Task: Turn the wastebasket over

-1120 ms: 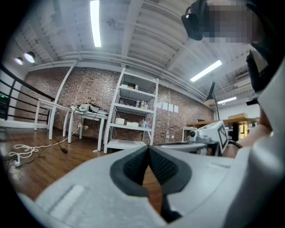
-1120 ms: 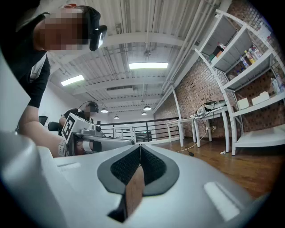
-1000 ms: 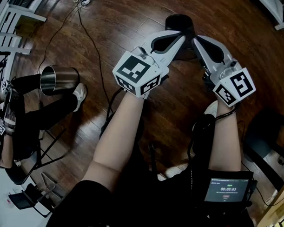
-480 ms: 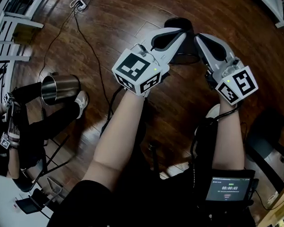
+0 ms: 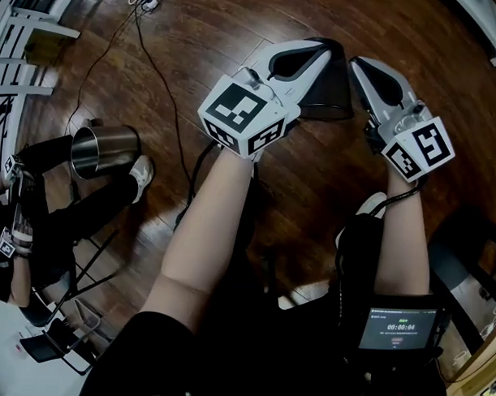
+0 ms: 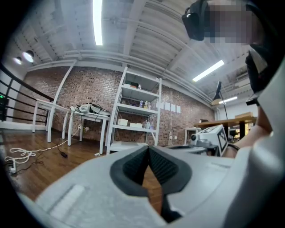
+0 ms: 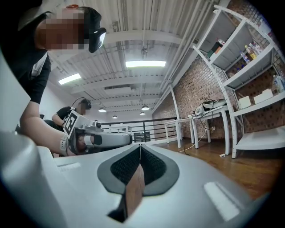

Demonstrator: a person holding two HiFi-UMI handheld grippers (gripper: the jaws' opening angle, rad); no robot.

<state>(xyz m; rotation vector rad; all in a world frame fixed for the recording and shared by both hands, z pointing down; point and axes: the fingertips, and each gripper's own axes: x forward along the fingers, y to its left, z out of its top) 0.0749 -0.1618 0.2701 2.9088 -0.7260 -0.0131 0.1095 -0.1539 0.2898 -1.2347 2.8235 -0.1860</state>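
Observation:
The black wastebasket [image 5: 331,90] stands on the wooden floor in the head view, partly hidden behind both grippers; which way up it is I cannot tell. My left gripper [image 5: 325,46] reaches over its left side, its jaws shut with nothing between them [image 6: 148,148]. Over the basket's right edge my right gripper [image 5: 356,62] is also shut and empty [image 7: 140,146]. Both point level, and neither gripper view shows the basket. Each gripper view shows the other gripper beside it.
A shiny steel can [image 5: 104,143] sits on the floor at left, beside a seated person [image 5: 36,218]. Cables [image 5: 151,60] trail across the floor. White metal shelves [image 6: 138,116] and tables stand along the brick wall. A dark chair [image 5: 465,257] is at right.
Both grippers have moved forward over the floor, closer to the wastebasket, which now lies between and partly under their tips. The jaws stayed shut.

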